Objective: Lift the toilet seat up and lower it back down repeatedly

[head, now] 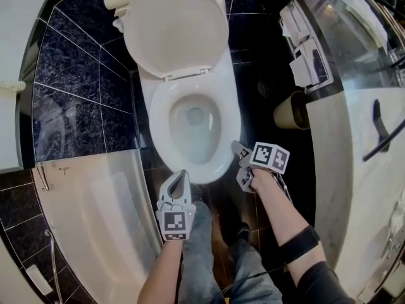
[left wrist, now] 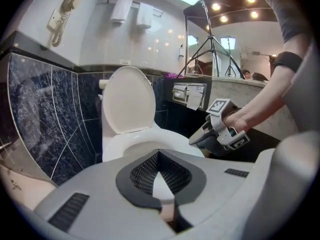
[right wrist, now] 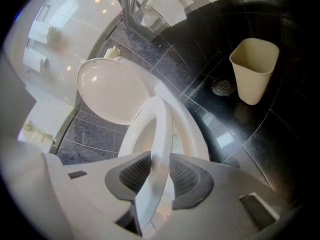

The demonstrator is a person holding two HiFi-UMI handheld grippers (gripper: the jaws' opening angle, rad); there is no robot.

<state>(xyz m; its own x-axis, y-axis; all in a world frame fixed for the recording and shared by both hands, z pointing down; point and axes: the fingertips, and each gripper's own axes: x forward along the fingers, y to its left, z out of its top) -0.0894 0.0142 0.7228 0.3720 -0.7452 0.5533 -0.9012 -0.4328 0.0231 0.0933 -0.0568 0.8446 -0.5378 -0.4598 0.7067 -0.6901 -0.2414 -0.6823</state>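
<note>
The white toilet's lid (head: 174, 27) stands up against the cistern. In the right gripper view the toilet seat (right wrist: 161, 129) is raised a little off the bowl rim (right wrist: 192, 134). Its front edge runs between the two dark pads of my right gripper (right wrist: 160, 171), which is shut on it. The head view shows that gripper (head: 237, 149) at the seat's (head: 163, 116) front right. My left gripper (head: 181, 175) hovers just in front of the bowl, apart from it. Its jaws (left wrist: 159, 156) meet at the tips and hold nothing.
A beige waste bin (head: 292, 111) stands on the dark floor right of the toilet. A bathtub (head: 95, 208) lies to the left, and a marble counter (head: 361, 170) to the right, with a paper holder (head: 304, 49) on its side. The person's legs (head: 202, 258) are below the toilet's front.
</note>
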